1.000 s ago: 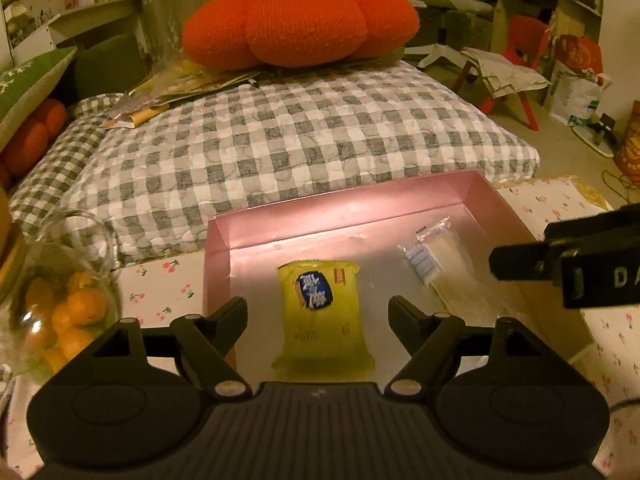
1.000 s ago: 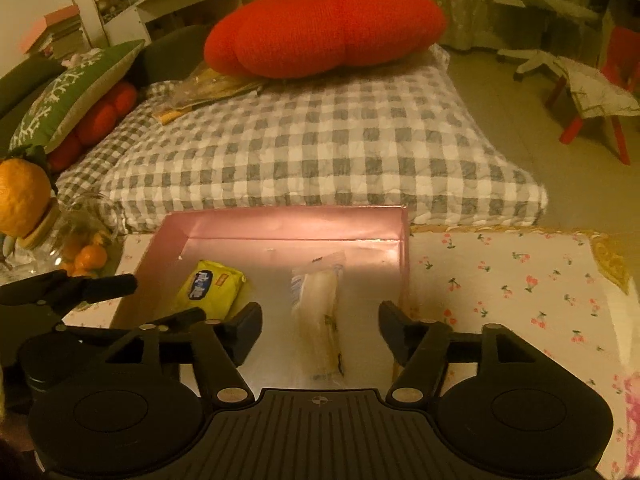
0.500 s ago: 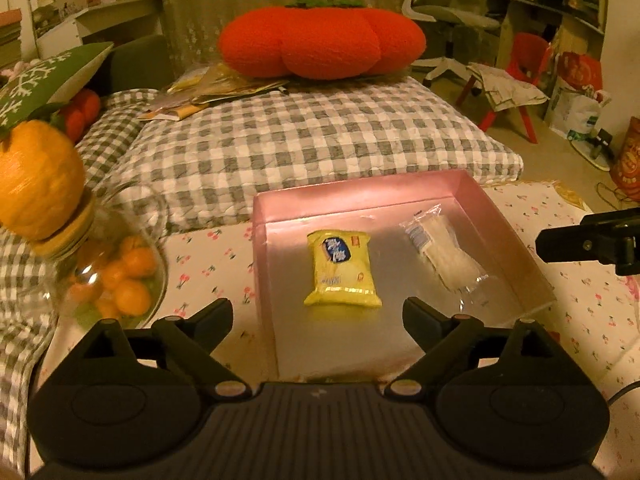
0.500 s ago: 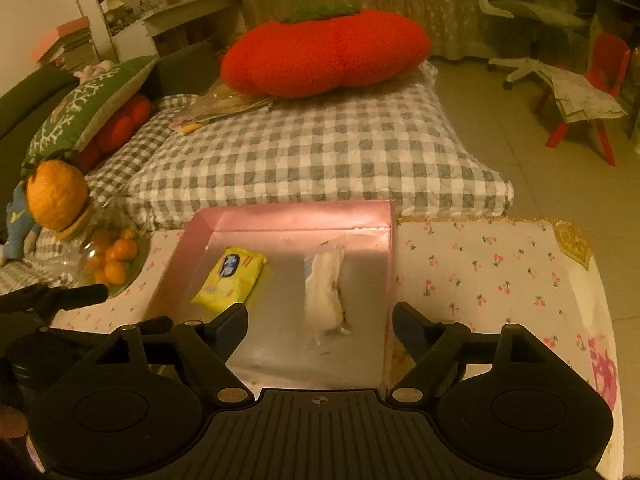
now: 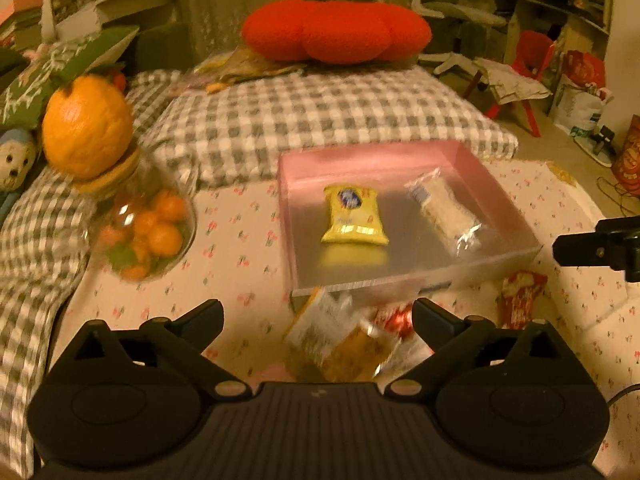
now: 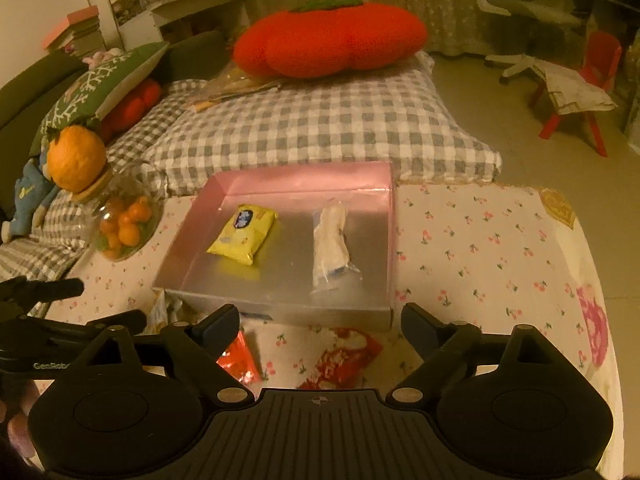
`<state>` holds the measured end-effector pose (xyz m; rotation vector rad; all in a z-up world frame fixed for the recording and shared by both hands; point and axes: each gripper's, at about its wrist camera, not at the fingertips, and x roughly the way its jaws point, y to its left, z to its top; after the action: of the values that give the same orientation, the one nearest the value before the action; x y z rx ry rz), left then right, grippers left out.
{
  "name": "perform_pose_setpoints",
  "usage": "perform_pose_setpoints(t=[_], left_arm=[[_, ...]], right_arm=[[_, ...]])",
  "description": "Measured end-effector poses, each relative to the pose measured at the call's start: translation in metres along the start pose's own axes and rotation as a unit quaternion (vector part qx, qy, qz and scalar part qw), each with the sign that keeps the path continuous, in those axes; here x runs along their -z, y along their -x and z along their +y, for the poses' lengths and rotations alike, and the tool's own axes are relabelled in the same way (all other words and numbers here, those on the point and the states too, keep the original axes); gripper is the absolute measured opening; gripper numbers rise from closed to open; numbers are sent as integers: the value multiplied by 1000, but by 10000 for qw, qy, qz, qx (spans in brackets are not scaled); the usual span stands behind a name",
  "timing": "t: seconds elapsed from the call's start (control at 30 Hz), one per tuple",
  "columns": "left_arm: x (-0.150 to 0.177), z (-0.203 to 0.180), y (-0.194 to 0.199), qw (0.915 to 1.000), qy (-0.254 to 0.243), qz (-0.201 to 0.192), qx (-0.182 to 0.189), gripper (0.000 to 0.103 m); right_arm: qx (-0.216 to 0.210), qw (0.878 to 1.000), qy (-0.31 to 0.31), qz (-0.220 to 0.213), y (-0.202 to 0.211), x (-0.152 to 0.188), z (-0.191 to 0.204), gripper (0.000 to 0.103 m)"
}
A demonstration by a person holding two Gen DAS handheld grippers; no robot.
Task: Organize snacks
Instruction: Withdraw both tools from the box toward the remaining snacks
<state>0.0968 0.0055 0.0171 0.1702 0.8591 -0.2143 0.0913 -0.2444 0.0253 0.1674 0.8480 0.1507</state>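
A pink box on the cherry-print tablecloth holds a yellow snack pack and a clear-wrapped white snack. Loose snacks lie in front of the box: a brownish pack, a red pack and another red pack. My left gripper is open and empty above the loose packs. My right gripper is open and empty just before the box's front wall.
A glass jar of small oranges with an orange-shaped lid stands left of the box. A checked cushion with a big red pumpkin pillow lies behind. The table edge runs along the right.
Both grippers have pulled back and up from the box. The loose snacks in front of the box have come into view. Both stay open and empty.
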Motion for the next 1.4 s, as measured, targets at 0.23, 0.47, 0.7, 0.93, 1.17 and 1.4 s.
perform_pose_setpoints(t=[0.23, 0.47, 0.7, 0.93, 1.17, 1.4], left_arm=[[22, 13, 0, 9976, 456, 399, -322, 100], [39, 33, -2, 9938, 877, 525, -432, 100], [47, 52, -21, 9847, 1464, 905, -262, 92], [48, 53, -38, 9748, 1897, 1169, -44, 82], [55, 53, -46, 9708, 2044, 1252, 119, 67], [58, 62, -43, 9766, 1727, 1245, 296, 47]], right_arm=[[12, 9999, 44, 107, -1, 21, 6, 90], [41, 9999, 51, 94, -3, 43, 12, 90], [172, 9982, 574, -50, -8, 57, 26, 90], [-381, 9927, 1132, 170, -24, 64, 40, 90], [-722, 9850, 1534, 321, -41, 76, 54, 90], [-911, 9824, 1589, 374, -54, 78, 62, 90]])
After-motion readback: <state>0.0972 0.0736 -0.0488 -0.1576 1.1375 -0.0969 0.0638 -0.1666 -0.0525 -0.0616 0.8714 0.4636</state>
